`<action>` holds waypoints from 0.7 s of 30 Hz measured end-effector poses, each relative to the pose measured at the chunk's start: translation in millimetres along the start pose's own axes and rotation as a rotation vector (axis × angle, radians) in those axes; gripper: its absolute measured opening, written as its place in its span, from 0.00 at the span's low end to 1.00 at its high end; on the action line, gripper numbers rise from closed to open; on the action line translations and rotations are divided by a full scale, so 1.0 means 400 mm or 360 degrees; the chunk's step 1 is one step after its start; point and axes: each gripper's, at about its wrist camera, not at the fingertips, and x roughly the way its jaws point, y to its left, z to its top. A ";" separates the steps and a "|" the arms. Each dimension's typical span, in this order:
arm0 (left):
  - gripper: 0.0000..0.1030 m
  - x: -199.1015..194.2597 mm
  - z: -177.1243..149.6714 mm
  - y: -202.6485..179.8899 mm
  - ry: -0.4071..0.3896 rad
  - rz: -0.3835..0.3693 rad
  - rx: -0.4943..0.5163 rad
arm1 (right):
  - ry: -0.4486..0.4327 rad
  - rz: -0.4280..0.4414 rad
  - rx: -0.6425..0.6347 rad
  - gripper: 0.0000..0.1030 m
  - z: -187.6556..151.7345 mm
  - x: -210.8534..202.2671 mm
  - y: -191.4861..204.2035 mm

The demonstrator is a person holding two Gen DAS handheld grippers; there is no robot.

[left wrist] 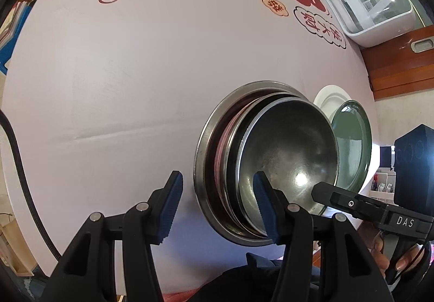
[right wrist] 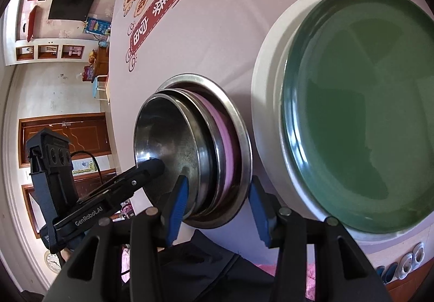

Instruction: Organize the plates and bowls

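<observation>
Nested steel bowls sit on the white printed tablecloth (left wrist: 122, 79): a small steel bowl (left wrist: 293, 144) (right wrist: 168, 133) on top, a pink bowl (left wrist: 221, 144) (right wrist: 227, 144) under it, and a wide steel bowl (left wrist: 200, 144) (right wrist: 241, 123) outermost. My left gripper (left wrist: 219, 205) is open and straddles the stack's near-left rims, one finger inside the top bowl. From the other side, my open right gripper (right wrist: 217, 207) straddles the rims. No pad visibly presses on them. Beside the stack, a green plate (right wrist: 366, 112) (left wrist: 352, 144) rests on a white plate (right wrist: 268, 85) (left wrist: 325, 98).
A white plastic box (left wrist: 366, 3) with bottles stands at the table's far right. A black cable (left wrist: 19, 152) hangs past the table's left edge. A hand (left wrist: 385, 256) holds the right gripper's handle. Dark clothing lies close below both grippers.
</observation>
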 end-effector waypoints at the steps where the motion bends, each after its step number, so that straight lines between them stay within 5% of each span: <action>1: 0.51 0.003 0.001 0.001 0.0004 -0.0001 -0.0001 | 0.0002 0.0000 0.0001 0.44 -0.001 0.001 -0.001; 9: 0.50 0.023 0.006 0.001 0.0020 -0.0036 0.0016 | 0.0012 0.0002 0.0012 0.44 0.007 0.014 -0.007; 14: 0.37 0.026 0.008 0.001 0.0017 -0.0062 0.0025 | 0.0012 -0.0018 0.0026 0.34 0.005 0.011 -0.017; 21: 0.39 0.016 0.003 -0.014 -0.0029 -0.0014 0.0086 | -0.0022 0.0004 0.0000 0.29 0.005 -0.001 -0.018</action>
